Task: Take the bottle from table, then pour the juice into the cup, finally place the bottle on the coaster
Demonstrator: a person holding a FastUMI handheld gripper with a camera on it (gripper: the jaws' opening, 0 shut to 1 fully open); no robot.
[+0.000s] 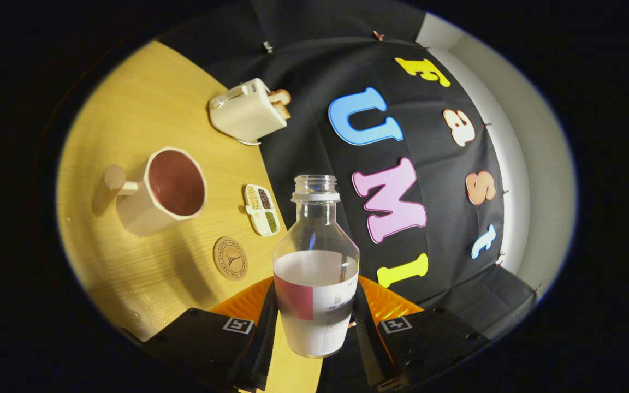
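Right now the gripper (314, 322) has its two fingers closed against opposite sides of the bottle (315, 273), one finger on each side of the labelled lower body, so the jaws stand only as far apart as the bottle is wide. The bottle is clear and uncapped, with its open neck pointing away from the fingers, and pale liquid fills its lower part. Beyond the fingers and off to their left, the wooden table (145, 109) appears tilted. On it, closest to the left finger, lies the round coaster (230, 258), apart from the bottle. Farther out sits the cup (162, 190), its mouth showing a dark reddish inside and its handle on the far side from the bottle. Between cup and bottle rests a small divided tray (262, 209). Farthest ahead stands a toaster (247, 111) with bread in it.
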